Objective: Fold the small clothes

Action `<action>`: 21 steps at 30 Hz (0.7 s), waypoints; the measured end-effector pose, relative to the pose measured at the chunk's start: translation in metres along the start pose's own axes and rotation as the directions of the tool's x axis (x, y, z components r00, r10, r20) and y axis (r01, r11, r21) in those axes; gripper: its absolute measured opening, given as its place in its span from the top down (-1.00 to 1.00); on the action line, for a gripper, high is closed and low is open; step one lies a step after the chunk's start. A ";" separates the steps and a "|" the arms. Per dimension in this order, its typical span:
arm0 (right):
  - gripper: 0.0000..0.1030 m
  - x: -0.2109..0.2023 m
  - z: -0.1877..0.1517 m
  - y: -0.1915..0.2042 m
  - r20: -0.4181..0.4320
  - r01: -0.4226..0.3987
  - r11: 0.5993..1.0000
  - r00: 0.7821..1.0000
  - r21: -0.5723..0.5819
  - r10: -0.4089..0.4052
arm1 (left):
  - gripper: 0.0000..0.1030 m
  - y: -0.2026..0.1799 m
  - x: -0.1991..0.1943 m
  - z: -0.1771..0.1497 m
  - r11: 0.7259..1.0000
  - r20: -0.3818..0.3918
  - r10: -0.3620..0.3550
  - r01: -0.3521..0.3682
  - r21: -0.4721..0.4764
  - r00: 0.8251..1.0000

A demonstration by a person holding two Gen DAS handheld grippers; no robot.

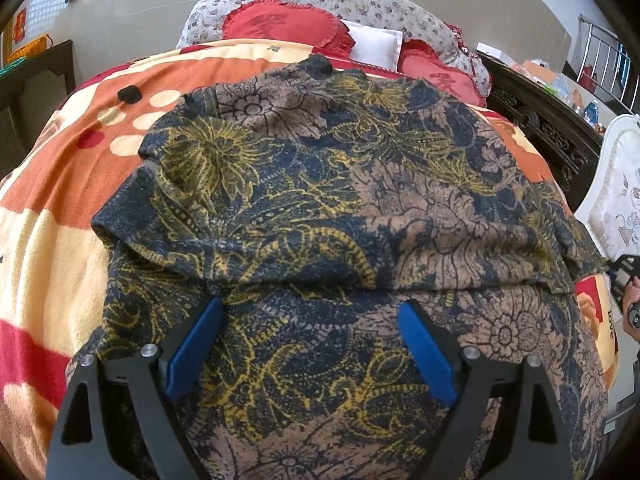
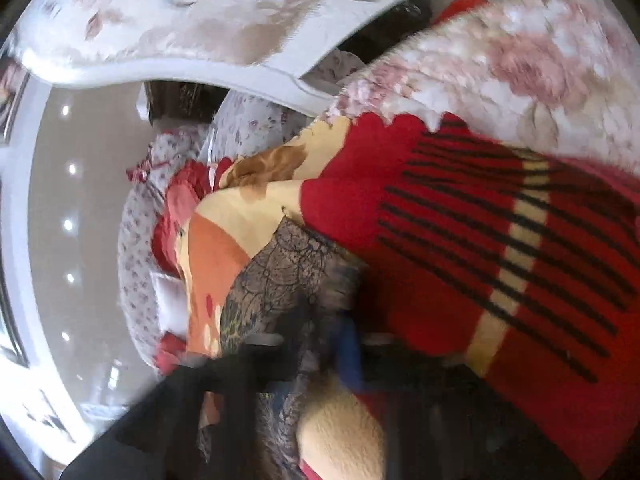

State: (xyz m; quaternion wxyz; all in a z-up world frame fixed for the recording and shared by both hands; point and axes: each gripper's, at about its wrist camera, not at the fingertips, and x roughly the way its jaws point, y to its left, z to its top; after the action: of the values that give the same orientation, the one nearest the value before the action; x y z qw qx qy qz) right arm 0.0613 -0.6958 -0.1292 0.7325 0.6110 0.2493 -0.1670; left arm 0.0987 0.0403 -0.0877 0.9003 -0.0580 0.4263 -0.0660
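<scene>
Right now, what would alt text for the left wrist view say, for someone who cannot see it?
A dark floral garment in navy, tan and yellow lies spread on an orange, cream and red blanket, with the left claw open above its near part, blue pads apart. Behind it, red cushions rest against a flowered headboard.

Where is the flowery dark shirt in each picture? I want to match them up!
Left wrist view: the shirt fills the middle, spread on the blanket, under the open left tongs.
Right wrist view: only an edge of the shirt shows, low and centre-left, beside the blurred right tongs.
Shared landmark: the orange, cream and red blanket under the shirt.
</scene>
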 end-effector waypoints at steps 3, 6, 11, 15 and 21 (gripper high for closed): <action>0.71 -0.026 -0.004 0.035 0.055 -0.008 0.992 0.998 -0.124 0.015 | -0.79 0.001 0.000 0.000 1.000 0.004 -0.009 0.009 -0.007 1.000; 0.71 -0.063 -0.008 0.084 0.130 -0.010 0.966 0.991 -0.257 0.044 | -0.79 0.003 -0.001 0.000 1.000 0.008 -0.021 0.022 -0.018 1.000; 0.71 -0.130 -0.012 0.167 0.259 0.019 0.890 0.959 -0.455 0.112 | -0.79 0.006 -0.003 0.000 0.999 0.015 -0.041 0.042 -0.032 0.999; 0.71 -0.142 -0.036 0.220 0.198 -0.009 0.815 0.969 -0.580 0.151 | -0.79 0.009 -0.005 -0.001 0.997 0.022 -0.055 0.056 -0.045 0.998; 0.71 -0.082 -0.145 0.273 -0.046 -0.152 0.700 0.985 -0.697 0.168 | -0.79 0.019 -0.038 0.007 0.994 0.059 -0.062 0.067 -0.082 0.996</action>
State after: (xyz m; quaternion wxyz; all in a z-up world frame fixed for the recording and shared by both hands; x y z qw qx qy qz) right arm 0.1205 -0.5053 0.1202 0.9230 0.3070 0.2321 -0.0027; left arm 0.0819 0.0657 -0.0576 0.9062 -0.1112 0.4009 -0.0755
